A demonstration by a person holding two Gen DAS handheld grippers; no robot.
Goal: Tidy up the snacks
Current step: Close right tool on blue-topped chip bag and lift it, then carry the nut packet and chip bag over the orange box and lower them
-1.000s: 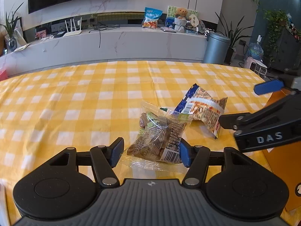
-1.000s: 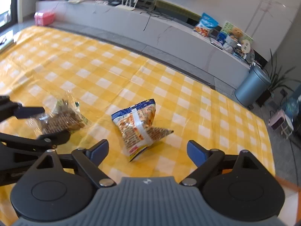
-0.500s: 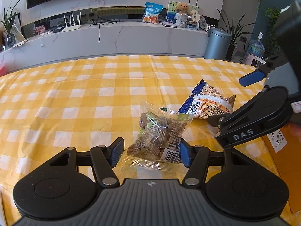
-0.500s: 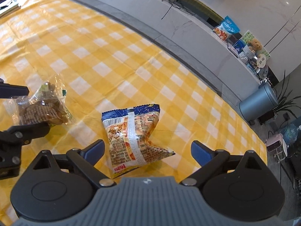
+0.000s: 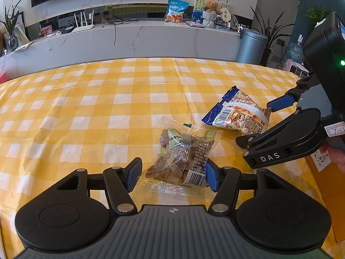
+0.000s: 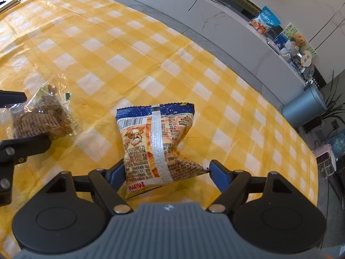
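the left claw (image 5: 172, 178) is sitting low over the worktop (image 5: 90, 116), which is wearing a yellow and white checked cloth. a clear bag of brown snacks (image 5: 183, 153) is lying between its 2 blue pads. the right pad looks like it is touching the bag's edge and the left pad seems a tiny bit away from it, so i cannot tell if the claw is really squeezing the bag or just sitting around it.

the right claw (image 6: 166, 173) is pointing down at a blue and orange snack packet (image 6: 155, 142). its jaws have just been closing in, and the packet is lying between them. the left pad is touching the packet's side, and the right pad is just beside the packet's pointy corner, maybe brushing it. the packet is resting flat on the cloth, so the claw is looking released, not clenched yet.

the 2 snacks are lying near each other in the middle of the worktop, the clear bag to the left of the packet, not touching.

in the left wrist view, a brown cardboard piece (image 5: 332, 194) is showing at the right edge.
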